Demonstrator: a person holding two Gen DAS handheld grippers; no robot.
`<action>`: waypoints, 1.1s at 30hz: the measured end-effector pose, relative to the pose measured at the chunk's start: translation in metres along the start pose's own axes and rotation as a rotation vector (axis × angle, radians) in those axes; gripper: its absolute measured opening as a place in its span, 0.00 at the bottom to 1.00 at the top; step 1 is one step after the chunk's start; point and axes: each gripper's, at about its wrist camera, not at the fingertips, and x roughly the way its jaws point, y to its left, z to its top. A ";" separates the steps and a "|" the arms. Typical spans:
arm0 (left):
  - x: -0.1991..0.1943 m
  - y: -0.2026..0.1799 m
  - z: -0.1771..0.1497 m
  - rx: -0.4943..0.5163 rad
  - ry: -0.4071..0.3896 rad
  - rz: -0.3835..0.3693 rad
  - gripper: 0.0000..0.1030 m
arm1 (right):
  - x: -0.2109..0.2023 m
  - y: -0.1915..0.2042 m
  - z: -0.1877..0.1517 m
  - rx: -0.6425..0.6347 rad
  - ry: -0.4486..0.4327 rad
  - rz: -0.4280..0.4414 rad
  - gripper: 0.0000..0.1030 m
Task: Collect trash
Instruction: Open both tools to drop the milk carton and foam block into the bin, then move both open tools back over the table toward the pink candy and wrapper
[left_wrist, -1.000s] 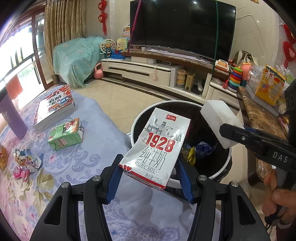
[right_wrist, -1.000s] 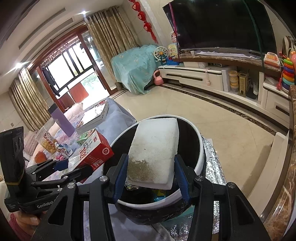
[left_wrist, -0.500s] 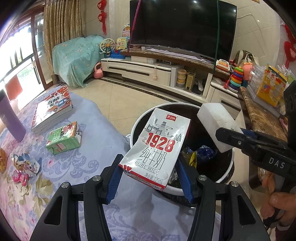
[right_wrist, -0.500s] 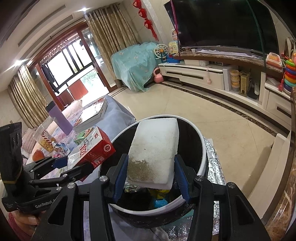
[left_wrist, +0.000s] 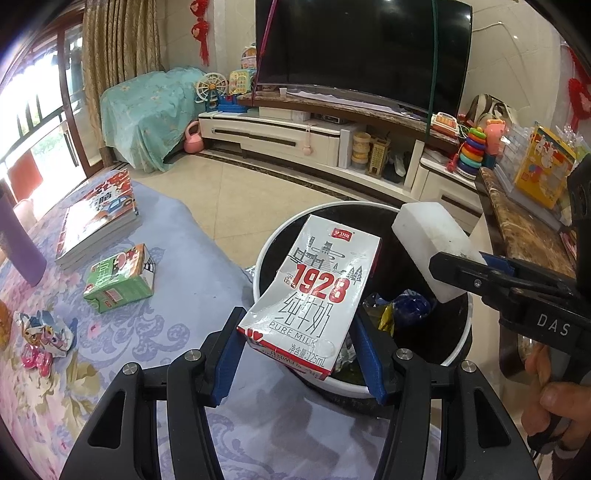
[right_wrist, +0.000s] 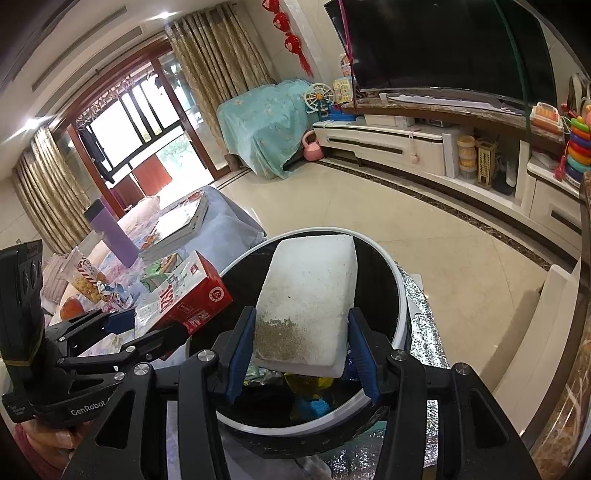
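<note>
My left gripper (left_wrist: 301, 341) is shut on a white and red "1928" milk carton (left_wrist: 314, 295), held over the near rim of a black trash bin with a white rim (left_wrist: 458, 354). My right gripper (right_wrist: 301, 345) is shut on a white foam block (right_wrist: 310, 299), held over the same bin (right_wrist: 400, 291). The block also shows in the left wrist view (left_wrist: 430, 247), the carton in the right wrist view (right_wrist: 184, 299). Wrappers lie inside the bin (left_wrist: 406, 308).
On the blue floral tablecloth (left_wrist: 177, 295) lie a green drink carton (left_wrist: 118, 278), crumpled wrappers (left_wrist: 44, 332), stacked books (left_wrist: 98, 218) and a purple bottle (left_wrist: 18, 247). A marble-topped counter (left_wrist: 524, 236) stands right of the bin. A TV cabinet (left_wrist: 295, 133) stands beyond.
Both grippers have moved slightly forward over the bin, still holding the carton and the foam block.
</note>
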 end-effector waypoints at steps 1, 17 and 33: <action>0.001 -0.001 0.001 0.002 0.000 0.000 0.53 | 0.001 0.000 0.000 -0.001 0.001 -0.001 0.49; -0.004 0.019 -0.002 -0.095 0.012 -0.037 0.69 | -0.010 -0.006 0.002 0.039 -0.042 0.009 0.78; -0.074 0.108 -0.100 -0.337 -0.024 0.073 0.69 | -0.006 0.069 -0.020 -0.028 -0.047 0.121 0.78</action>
